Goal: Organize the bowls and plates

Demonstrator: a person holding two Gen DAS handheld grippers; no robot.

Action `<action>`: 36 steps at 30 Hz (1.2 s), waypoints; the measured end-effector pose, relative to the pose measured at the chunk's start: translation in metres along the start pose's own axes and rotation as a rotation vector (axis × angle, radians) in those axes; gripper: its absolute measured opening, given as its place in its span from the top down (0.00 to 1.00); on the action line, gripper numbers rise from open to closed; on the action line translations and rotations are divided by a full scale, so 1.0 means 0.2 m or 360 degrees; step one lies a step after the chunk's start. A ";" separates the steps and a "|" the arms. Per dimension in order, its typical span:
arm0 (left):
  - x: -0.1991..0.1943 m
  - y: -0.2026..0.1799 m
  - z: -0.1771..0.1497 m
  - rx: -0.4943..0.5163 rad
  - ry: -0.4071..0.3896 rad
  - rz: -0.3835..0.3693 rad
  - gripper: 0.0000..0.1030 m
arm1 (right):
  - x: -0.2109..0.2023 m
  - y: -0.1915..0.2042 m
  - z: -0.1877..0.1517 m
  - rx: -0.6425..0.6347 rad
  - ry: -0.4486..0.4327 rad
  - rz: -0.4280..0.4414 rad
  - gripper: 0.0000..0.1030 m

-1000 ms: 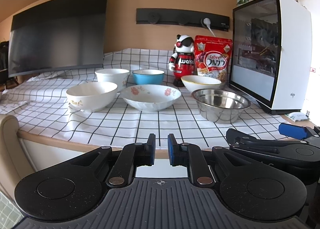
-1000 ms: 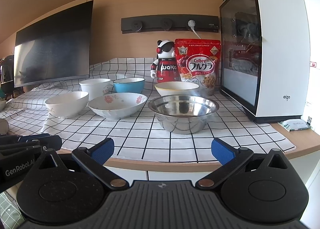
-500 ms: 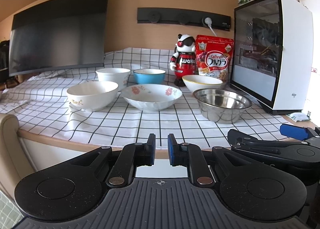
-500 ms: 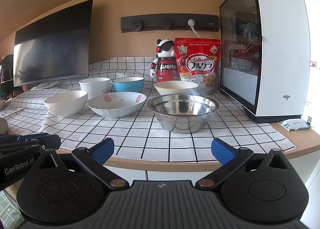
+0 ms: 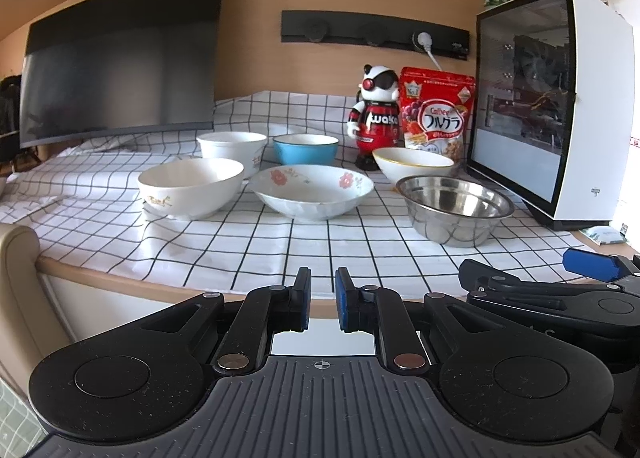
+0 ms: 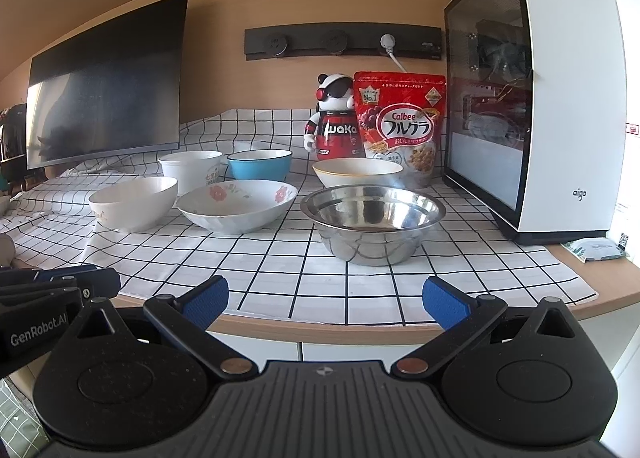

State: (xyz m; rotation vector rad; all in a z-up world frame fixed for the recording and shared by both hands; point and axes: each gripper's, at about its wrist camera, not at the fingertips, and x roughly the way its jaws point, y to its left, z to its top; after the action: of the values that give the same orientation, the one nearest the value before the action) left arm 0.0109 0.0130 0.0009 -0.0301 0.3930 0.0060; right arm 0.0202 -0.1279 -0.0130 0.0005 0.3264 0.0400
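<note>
I'm holding both tools just short of the tabletop (image 6: pixel 580 270) edge, nothing picked up yet. My left hand-held gripper (image 5: pixel 322 300) is sitting with its jaws drawn together on nothing, only a narrow slit between the blue pads. My right hand-held gripper (image 6: pixel 324 300) is standing wide apart, empty, and facing the steel bowl (image 6: pixel 372 221).

Six bowls are spread over the checked cloth (image 6: pixel 280 278), none stacked. In the front row I'm looking at a white bowl with a small gold motif (image 5: pixel 191 187) on the left, a shallow flowered bowl (image 5: pixel 312 191) in the middle, and the steel bowl on the right. Behind them are a tall white bowl (image 5: pixel 232 149), a blue bowl (image 5: pixel 306 149) and a yellow-rimmed white bowl (image 5: pixel 414 165), this last one just beside the steel bowl's far rim.

I'm judging the steel bowl as light, stiff and slick, likely to skate or ring if nudged; I'd be pinching its near rim, one pad inside and one outside. The ceramic ones look heavier and chippable, with glossy glaze, so a firm rim pinch and a gentle set-down when nesting. The flowered bowl is wide and flaring, so its thin lip is the only place to bite, and it may tip on the lift.

The cereal bag (image 6: pixel 400 125) and panda figure (image 6: pixel 334 117) are standing close behind, so I'm watching my clearance there.
</note>
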 end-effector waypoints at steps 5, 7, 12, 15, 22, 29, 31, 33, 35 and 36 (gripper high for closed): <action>0.03 0.05 0.04 -0.0042 0.0024 0.0000 0.85 | 0.03 0.02 0.05 -0.0004 0.0013 0.0020 0.00; 0.06 0.09 0.07 -0.0082 0.0054 -0.0008 0.85 | 0.06 0.03 0.09 0.0009 0.0017 0.0041 0.00; 0.15 0.26 0.19 -0.0244 0.0119 -0.0003 0.85 | 0.16 0.09 0.23 0.0008 0.0034 0.0120 0.00; 0.25 0.41 0.27 -0.0400 0.0239 0.0017 0.85 | 0.29 0.15 0.33 0.0028 0.0186 0.0206 0.00; 0.52 0.85 0.39 -0.0710 0.0462 0.0134 0.85 | 0.56 0.35 0.50 0.0082 0.0420 0.0524 0.00; 0.74 1.30 0.48 -0.0999 0.0540 0.0071 0.85 | 0.92 0.67 0.72 -0.0010 0.0473 0.0676 0.00; 0.79 1.39 0.53 -0.0999 0.0545 0.0092 0.85 | 1.05 0.75 0.83 -0.0016 0.0529 0.0740 0.00; 0.84 1.48 0.56 -0.1087 0.0577 0.0058 0.85 | 1.16 0.80 0.92 0.0019 0.0626 0.0799 0.00; 0.88 1.54 0.59 -0.1170 0.0608 -0.0013 0.85 | 1.29 0.83 1.02 0.0059 0.0736 0.0827 0.00; 0.90 1.56 0.61 -0.1177 0.0623 -0.0044 0.85 | 1.34 0.84 1.06 0.0069 0.0765 0.0827 0.00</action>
State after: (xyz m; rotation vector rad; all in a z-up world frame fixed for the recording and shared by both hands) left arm 0.2208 0.3280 0.0348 -0.7762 0.7647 0.1193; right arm 0.3349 0.0513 0.1035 0.1206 0.8019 0.5547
